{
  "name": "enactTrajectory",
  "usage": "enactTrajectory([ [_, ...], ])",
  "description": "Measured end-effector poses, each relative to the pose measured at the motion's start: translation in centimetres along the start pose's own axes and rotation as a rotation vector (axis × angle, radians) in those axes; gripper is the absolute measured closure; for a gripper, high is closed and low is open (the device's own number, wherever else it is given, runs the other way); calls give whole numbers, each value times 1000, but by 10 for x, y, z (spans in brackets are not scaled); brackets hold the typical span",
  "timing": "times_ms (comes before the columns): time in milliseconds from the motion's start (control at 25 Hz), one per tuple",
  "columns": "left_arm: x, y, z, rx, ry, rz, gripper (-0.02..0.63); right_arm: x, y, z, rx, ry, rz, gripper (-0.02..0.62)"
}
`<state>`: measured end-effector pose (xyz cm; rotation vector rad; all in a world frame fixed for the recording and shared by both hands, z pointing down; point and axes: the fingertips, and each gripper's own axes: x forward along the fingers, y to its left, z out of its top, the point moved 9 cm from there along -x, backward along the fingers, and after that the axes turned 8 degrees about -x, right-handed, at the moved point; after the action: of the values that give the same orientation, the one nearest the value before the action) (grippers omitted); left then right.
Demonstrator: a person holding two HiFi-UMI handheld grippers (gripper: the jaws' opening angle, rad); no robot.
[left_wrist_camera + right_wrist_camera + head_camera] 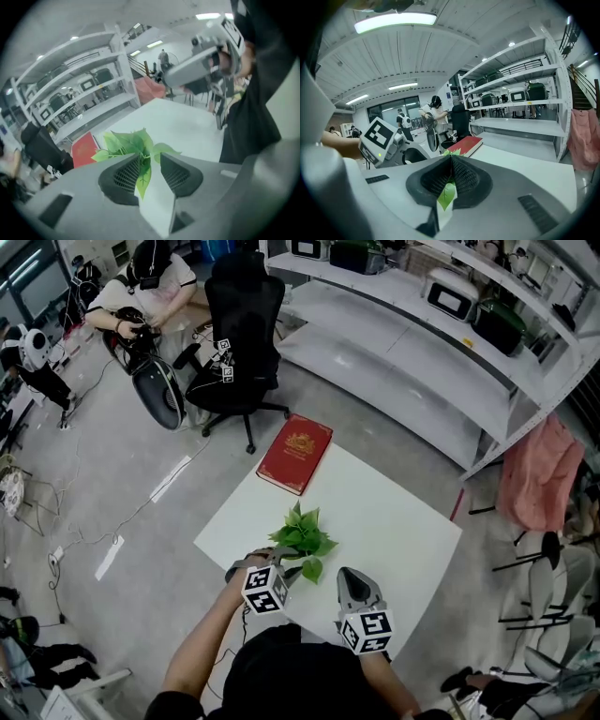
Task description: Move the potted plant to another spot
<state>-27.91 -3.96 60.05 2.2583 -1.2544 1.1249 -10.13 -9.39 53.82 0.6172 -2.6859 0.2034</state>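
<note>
The potted plant (302,538) stands on the white table (403,521), near my edge (its pot hidden under the leaves). My left claw (151,161) gapes wide around a few leaves without pinching them. My right claw (451,159), just beside it, has its jaws together.

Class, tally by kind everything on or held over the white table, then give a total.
Green plant: 1
Red book: 1
Grippers: 2 (left gripper, right gripper)
Total: 4
</note>
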Motion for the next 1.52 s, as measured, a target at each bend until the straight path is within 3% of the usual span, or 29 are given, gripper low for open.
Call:
enactTrajectory([
  [120,-36,7,7,-269,-256,5,488,0,2,9,-7,-14,2,583],
  [200,-59,10,12,-400,-410,76,534,0,4,13,-12,-24,6,583],
  [320,-82,8,16,-509,-533,274,576,-1,7,19,-19,-38,2,583],
  [440,-94,3,17,-608,-593,420,588,-1,10,23,-21,-53,2,583],
  [640,-112,-8,24,-590,-640,546,588,-2,16,31,-7,-72,-33,583],
  [760,-124,-14,31,-606,-661,582,588,-5,20,37,3,-70,-48,583],
  [1040,-140,-34,43,-648,-708,568,588,-25,22,49,8,-90,-58,583],
  [1520,-144,-93,63,-637,-691,578,588,-74,19,47,16,-138,-25,583],
])
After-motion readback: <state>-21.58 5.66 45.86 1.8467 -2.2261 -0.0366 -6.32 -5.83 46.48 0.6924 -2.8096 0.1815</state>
